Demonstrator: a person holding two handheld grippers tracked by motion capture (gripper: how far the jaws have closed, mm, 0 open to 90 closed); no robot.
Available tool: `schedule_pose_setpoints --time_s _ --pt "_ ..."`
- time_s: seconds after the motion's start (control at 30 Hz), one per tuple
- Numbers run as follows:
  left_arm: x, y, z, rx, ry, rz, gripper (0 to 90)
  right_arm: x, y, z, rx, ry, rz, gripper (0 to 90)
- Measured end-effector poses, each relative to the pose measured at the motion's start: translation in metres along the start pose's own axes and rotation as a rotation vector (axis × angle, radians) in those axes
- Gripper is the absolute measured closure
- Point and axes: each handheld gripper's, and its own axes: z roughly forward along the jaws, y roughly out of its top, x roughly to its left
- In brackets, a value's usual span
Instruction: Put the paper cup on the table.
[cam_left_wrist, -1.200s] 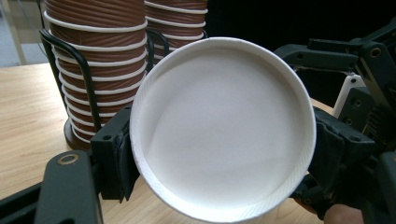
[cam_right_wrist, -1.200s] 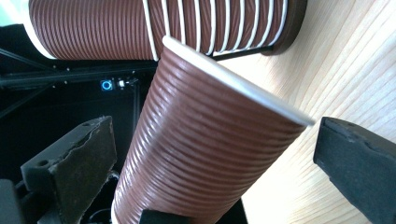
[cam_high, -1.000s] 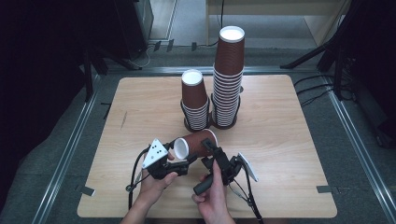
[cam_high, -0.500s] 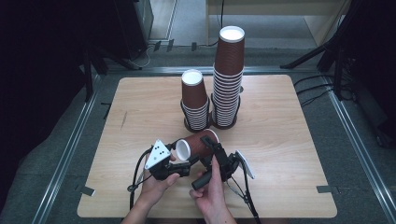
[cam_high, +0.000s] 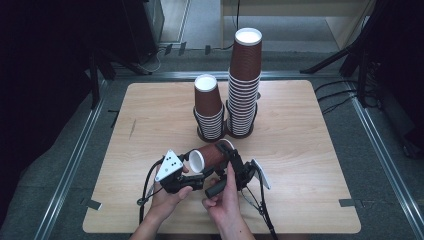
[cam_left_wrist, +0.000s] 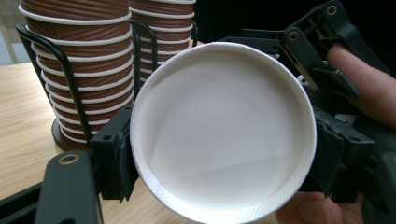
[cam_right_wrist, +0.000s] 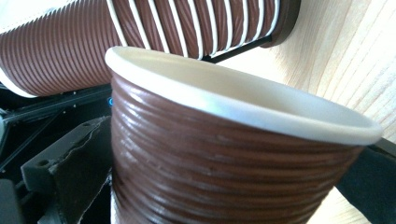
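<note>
The paper cup (cam_high: 210, 157) lies on its side just above the near middle of the table (cam_high: 310, 165), held between both tools. The left gripper (cam_high: 197, 172) is clamped on its base end, the right gripper (cam_high: 227, 152) clamped near its rim. Two racked cup stacks (cam_high: 243, 85) stand farther back.

Both grippers are black. The left gripper (cam_high: 192, 172) carries a grey three-cornered plate (cam_high: 168, 165) dotted with small dark marks, and the right gripper (cam_high: 227, 162) has a pale plate (cam_high: 260, 173) at its side. Black cables (cam_high: 145, 192) trail from each. Brass-coloured rivets (cam_left_wrist: 68, 159) sit in the jaw arms. The person's forearms (cam_high: 150, 227) are bare, with no sleeves visible.
</note>
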Motion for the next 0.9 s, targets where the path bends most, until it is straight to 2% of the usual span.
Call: schedule_pose_setpoints --time_s 0.2,0.67,0.83,0.9 --pt "0.0000 0.0007 -0.0007 -0.003 -0.002 0.001 22.0 0.0008 0.0002 0.0020 -0.030 -0.004 -0.005 0.2" --pt "0.0016 0.0004 -0.0011 0.003 -0.008 0.000 22.0 0.0019 -0.0004 0.0032 -0.039 -0.006 -0.026 4.0" --pt "0.0009 0.0000 -0.0001 0.001 -0.017 -0.003 22.0 0.0044 -0.0009 0.0012 -0.058 0.005 -0.078 4.7" --pt "0.0007 0.0004 -0.0003 0.001 -0.011 0.002 21.9 0.0048 -0.0005 0.0014 -0.056 0.011 -0.073 5.8"
